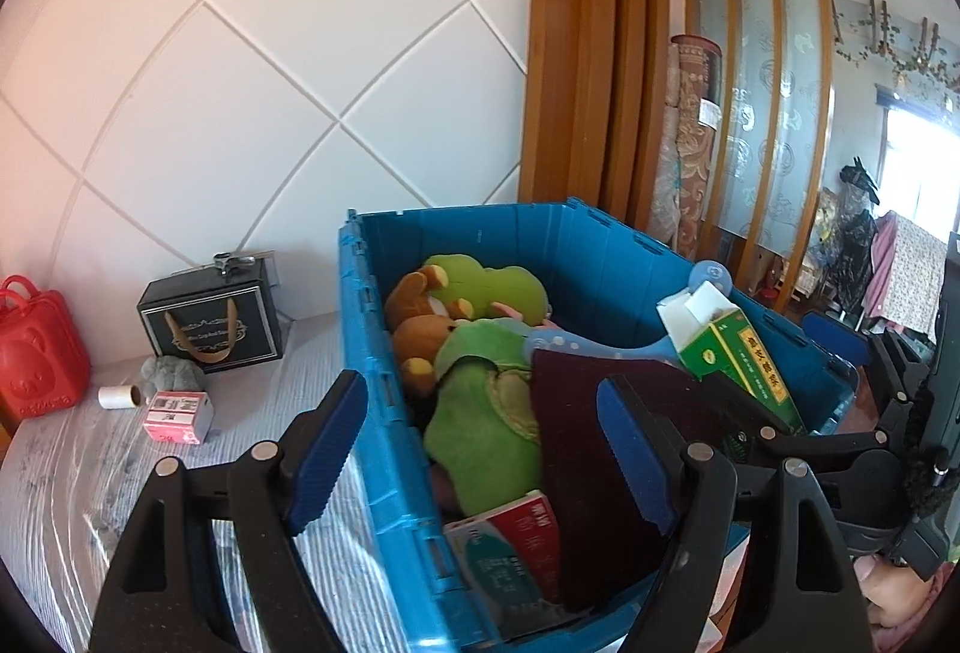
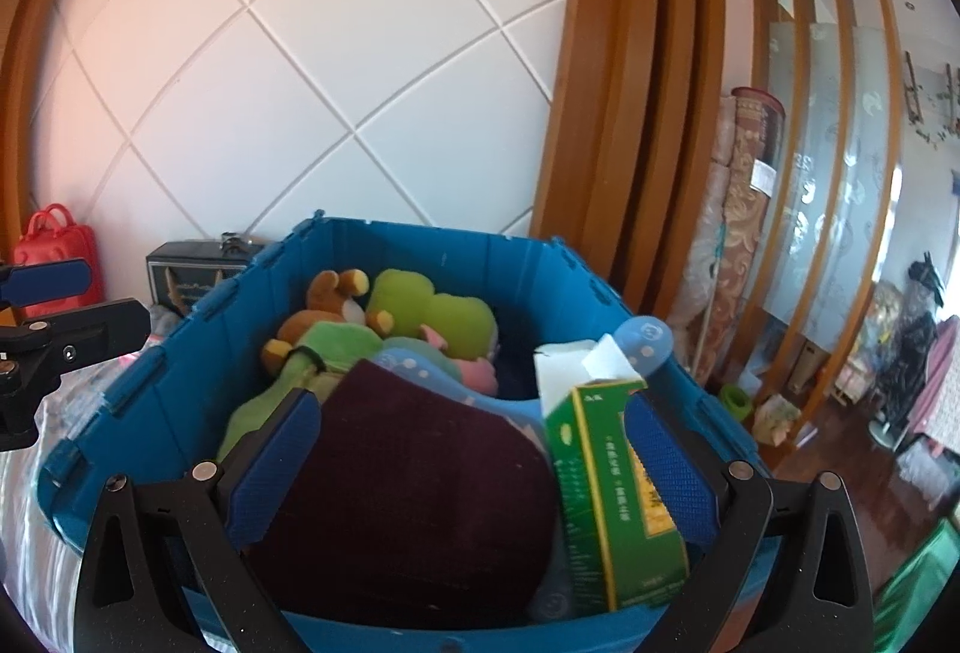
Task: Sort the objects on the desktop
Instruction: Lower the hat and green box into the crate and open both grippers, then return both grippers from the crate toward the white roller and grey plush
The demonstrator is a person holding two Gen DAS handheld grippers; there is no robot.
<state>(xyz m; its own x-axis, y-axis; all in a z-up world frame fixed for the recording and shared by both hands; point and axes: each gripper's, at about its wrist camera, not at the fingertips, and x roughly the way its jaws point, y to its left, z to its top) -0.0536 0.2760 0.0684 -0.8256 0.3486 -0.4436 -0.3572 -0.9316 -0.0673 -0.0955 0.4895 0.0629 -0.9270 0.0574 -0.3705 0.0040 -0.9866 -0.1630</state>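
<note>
A blue plastic crate (image 1: 384, 353) (image 2: 420, 245) stands on the table and holds green and brown plush toys (image 1: 480, 413) (image 2: 432, 311), a dark maroon cloth (image 1: 594, 443) (image 2: 420, 473), a green carton (image 1: 744, 365) (image 2: 618, 485), a light blue long-handled item (image 1: 576, 341) and a red booklet (image 1: 522, 533). My left gripper (image 1: 486, 449) is open and empty above the crate's near left corner. My right gripper (image 2: 474, 467) is open over the crate, its fingers on either side of the cloth and carton, gripping nothing.
On the table left of the crate lie a pink and white small box (image 1: 177, 416), a white roll (image 1: 120, 396), a grey plush (image 1: 171, 374), a black gift bag (image 1: 210, 317) and a red toy case (image 1: 36, 353). A tiled wall stands behind.
</note>
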